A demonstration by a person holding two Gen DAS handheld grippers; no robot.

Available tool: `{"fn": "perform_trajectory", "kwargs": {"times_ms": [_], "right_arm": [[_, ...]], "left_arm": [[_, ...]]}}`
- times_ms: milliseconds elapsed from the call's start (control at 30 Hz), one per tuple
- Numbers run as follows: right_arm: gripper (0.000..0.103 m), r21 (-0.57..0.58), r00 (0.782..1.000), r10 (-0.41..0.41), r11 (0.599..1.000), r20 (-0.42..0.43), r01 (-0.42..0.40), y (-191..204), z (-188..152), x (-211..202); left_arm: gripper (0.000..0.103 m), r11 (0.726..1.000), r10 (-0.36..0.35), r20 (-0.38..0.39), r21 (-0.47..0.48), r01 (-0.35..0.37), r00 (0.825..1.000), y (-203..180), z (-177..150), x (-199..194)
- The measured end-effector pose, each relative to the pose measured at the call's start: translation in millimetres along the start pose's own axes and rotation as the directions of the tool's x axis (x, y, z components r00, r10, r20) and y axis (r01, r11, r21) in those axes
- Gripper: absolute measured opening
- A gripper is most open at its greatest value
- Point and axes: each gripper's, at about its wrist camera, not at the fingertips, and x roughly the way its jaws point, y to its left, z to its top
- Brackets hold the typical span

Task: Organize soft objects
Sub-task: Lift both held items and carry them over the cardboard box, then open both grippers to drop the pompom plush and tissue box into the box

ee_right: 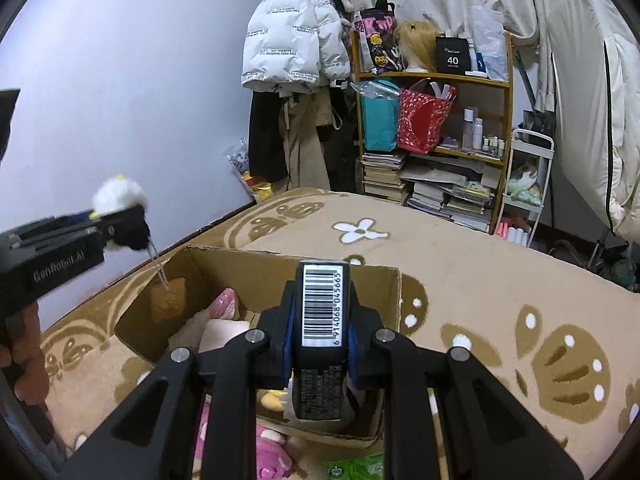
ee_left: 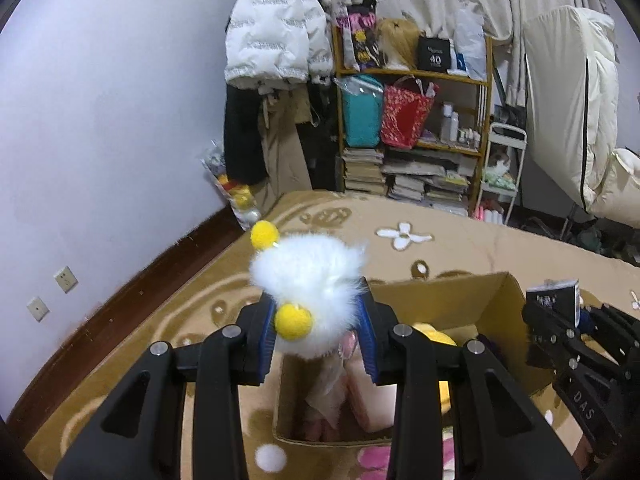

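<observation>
White fluffy toy [ee_left: 310, 276] clamped in left fingers [ee_left: 266, 322] | right fingers [ee_right: 286, 322] clamped on black barcoded pack [ee_right: 322, 320]

We count 2 grippers: the left gripper [ee_left: 318, 320] and the right gripper [ee_right: 320, 336]. There's 1 cardboard box [ee_right: 280, 270] on the blanket's near edge, 1 white fluffy toy [ee_left: 308, 268] w/ 2 yellow pom-poms [ee_left: 292, 321], and 1 black barcoded pack [ee_right: 322, 320]. In the box we make out approx. 1 pink plush [ee_right: 224, 304] and 1 yellow plush [ee_right: 272, 400]; the rest is too hidden to count. Behind: 1 wooden shelf unit [ee_right: 508, 120], 1 white puffer jacket [ee_right: 292, 28], 2 wall sockets [ee_left: 66, 279].
</observation>
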Motion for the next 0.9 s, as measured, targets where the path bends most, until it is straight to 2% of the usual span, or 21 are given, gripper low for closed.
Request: {"fn": "perform_trajectory", "kwargs": {"times_ms": [300, 467, 533, 567, 633, 700, 800, 900], "right_arm": [[0.022, 0.011, 1.000, 0.018, 1.000, -0.019, -0.018, -5.2, -5.8, 13.3], [0.022, 0.019, 0.999, 0.011, 1.000, -0.043, -0.011, -8.7, -7.1, 21.3], [0.022, 0.024, 0.999, 0.009, 1.000, -0.050, -0.008, -10.2, -8.1, 22.7], [0.022, 0.024, 0.999, 0.008, 1.000, -0.053, -0.007, -10.7, -8.4, 23.5], [0.026, 0.026, 0.998, 0.007, 1.000, -0.055, -0.005, -11.0, -7.5, 25.1], [0.038, 0.025, 0.999, 0.004, 1.000, -0.051, -0.002, -11.0, -7.1, 25.0], [0.050, 0.022, 0.999, 0.001, 1.000, -0.045, 0.000, -10.6, -7.1, 25.5], [0.059, 0.025, 0.999, -0.003, 1.000, -0.043, 0.004, -10.5, -7.6, 23.5]], "left_arm": [[0.036, 0.999, -0.043, -0.095, 0.009, 0.044, 0.995, -10.9, -17.0, 26.6], [0.040, 0.999, 0.009, -0.143, 0.040, -0.004, 0.990, -17.2, -27.4, 38.9], [0.046, 0.998, 0.040, -0.162, 0.048, -0.032, 0.986, -16.8, -32.1, 42.5], [0.054, 0.998, 0.052, -0.164, 0.052, -0.044, 0.985, -16.7, -33.7, 42.6], [0.056, 0.996, 0.078, -0.162, 0.063, -0.068, 0.984, -15.7, -37.2, 41.1], [0.058, 0.994, 0.100, -0.148, 0.067, -0.091, 0.984, -14.9, -39.2, 37.3], [0.069, 0.993, 0.106, -0.149, 0.074, -0.095, 0.983, -14.9, -41.1, 33.4], [0.071, 0.992, 0.116, -0.142, 0.072, -0.106, 0.983, -14.3, -43.1, 27.4]]}}
